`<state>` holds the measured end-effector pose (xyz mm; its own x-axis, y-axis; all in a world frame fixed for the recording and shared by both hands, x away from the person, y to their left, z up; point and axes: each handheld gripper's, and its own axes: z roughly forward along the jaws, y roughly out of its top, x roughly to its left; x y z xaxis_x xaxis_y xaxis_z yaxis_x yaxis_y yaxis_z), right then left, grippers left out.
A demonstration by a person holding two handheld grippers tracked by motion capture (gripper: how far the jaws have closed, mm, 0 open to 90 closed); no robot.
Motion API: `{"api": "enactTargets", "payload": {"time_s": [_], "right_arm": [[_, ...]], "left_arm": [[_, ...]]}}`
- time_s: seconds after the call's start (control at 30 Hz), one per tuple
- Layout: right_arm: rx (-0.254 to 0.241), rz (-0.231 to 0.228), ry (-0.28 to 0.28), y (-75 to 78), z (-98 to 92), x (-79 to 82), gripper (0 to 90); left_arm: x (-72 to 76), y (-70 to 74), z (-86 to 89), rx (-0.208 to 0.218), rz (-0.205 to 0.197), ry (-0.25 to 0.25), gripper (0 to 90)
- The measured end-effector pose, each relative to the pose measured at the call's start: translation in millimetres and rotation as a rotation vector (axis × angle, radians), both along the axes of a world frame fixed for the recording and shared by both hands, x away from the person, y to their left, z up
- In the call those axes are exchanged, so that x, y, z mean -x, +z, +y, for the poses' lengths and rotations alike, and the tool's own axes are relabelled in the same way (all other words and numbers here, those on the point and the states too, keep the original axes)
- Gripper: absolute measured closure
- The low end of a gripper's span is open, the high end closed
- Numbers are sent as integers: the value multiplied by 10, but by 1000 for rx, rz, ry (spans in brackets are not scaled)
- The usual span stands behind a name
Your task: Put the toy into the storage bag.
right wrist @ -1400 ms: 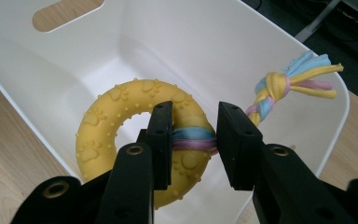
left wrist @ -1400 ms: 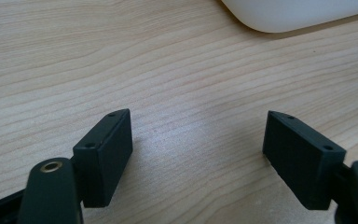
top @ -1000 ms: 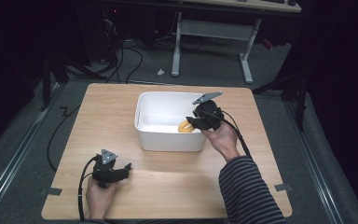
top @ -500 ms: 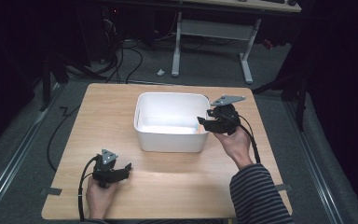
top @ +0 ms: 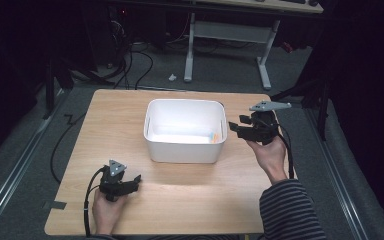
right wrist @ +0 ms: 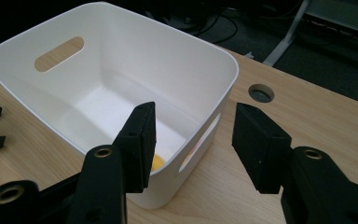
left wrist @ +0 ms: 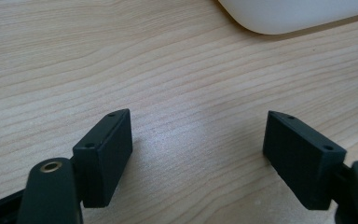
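A small orange object point(right wrist: 157, 162) lies inside the white bin point(top: 185, 150) at mid-tabletop point(top: 195, 200). The right tongs point(top: 236, 129), wide and empty, hover just right of the bin; the left tongs point(top: 132, 183), also wide, rest near-left, apparently idle.

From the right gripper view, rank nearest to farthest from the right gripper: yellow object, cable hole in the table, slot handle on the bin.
1. Yellow object, in the bin's near corner by the gripper.
2. Cable hole, on the table beyond the bin.
3. Slot handle, in the bin's far wall.
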<state>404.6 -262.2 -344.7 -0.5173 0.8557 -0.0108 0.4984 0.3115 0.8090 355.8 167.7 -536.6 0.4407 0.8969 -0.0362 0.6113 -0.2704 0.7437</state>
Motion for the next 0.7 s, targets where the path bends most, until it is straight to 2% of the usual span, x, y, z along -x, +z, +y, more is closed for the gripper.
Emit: {"api": "enactTargets", "payload": {"time_s": [0.7], "right_arm": [[-44, -33, -42, 94, -340, 252, 493]], "left_arm": [[0, 0, 0, 0, 0, 0, 243]]}}
